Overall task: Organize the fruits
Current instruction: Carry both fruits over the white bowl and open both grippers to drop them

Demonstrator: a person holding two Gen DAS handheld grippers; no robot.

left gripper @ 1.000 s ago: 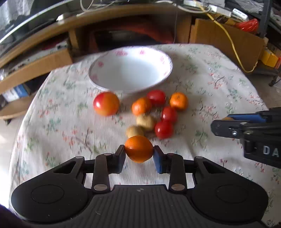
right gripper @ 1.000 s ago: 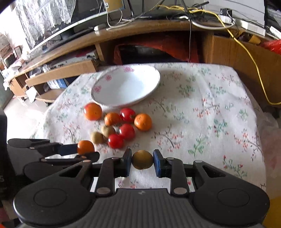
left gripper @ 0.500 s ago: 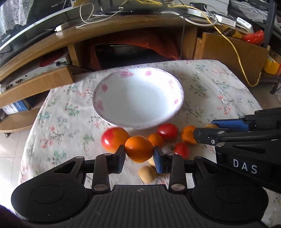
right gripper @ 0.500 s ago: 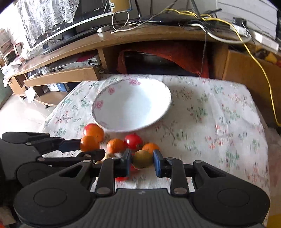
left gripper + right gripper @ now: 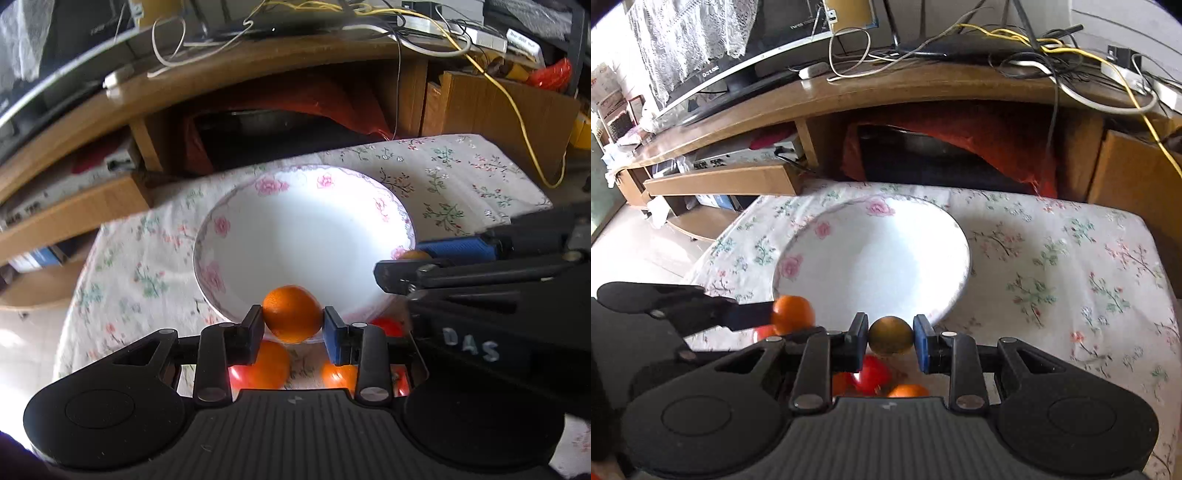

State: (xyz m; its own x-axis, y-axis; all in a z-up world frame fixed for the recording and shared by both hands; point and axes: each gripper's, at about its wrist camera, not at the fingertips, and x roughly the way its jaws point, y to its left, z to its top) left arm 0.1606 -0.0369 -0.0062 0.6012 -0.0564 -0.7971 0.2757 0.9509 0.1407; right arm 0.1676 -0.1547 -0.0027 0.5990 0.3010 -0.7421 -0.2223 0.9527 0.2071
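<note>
We are carrying two fruits at once here. Our left gripper (image 5: pixel 292 326) is clenched on an orange (image 5: pixel 291 313), and we are holding it right at the near rim of the white floral bowl (image 5: pixel 221 225), which is sitting toward the far edge of the table (image 5: pixel 480 173) on its flowered cloth. From the right wrist view, that same orange (image 5: pixel 793 314) is hanging at the bowl's near-left rim.

Our right gripper (image 5: pixel 891 341) is gripping a small brownish-yellow fruit (image 5: pixel 890 335), also poised just at the near rim of the bowl (image 5: pixel 956 236); what kind of fruit it is we cannot tell.

As for progress, we are judging this as the very start of the filling: the bowl is showing bare white inside, nothing in it yet. Neither carried fruit is released. Below the grippers, on the cloth between the bowl and the near edge, more fruit is waiting: a larger orange-red fruit (image 5: pixel 271 363), a smaller orange one (image 5: pixel 338 374), and red tomato-like ones (image 5: pixel 873 373) peeking between the fingers. The grippers are hiding part of the pile, so we cannot give a full count. So two drops are pending, and the rest of the pile is left to fetch.
</note>
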